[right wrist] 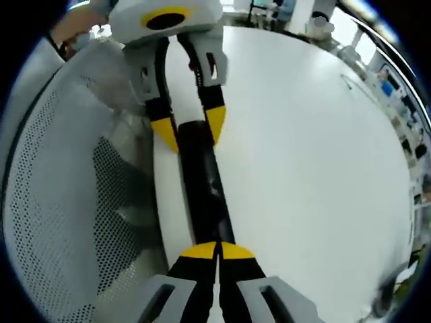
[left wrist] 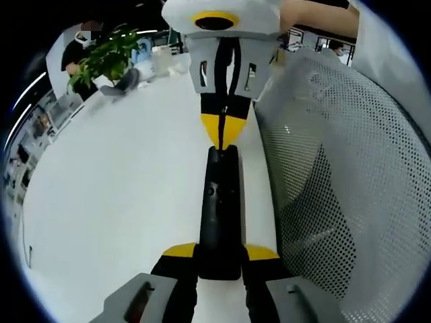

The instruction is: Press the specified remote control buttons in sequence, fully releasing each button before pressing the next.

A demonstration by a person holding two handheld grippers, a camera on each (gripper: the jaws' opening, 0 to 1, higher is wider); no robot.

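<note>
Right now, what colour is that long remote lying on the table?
Black. The remote shows best in the left gripper view, against the white table.

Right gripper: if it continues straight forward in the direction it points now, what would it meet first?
The right gripper, jaws closed, already sits at the near end of the black remote control. Straight ahead it would run along the remote, then likely reach the left gripper clamped on the far end.

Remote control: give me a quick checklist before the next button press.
1. Left gripper clamps the remote by its near end: ok.
2. Right gripper closed, tips together over the remote's other end: ok.
3. Tips actually pressing a button, or released: cannot tell.
4. Which button is under the tips: cannot tell.
5. Remote lying on the white table, near its edge beside the mesh chair: ok.
</note>
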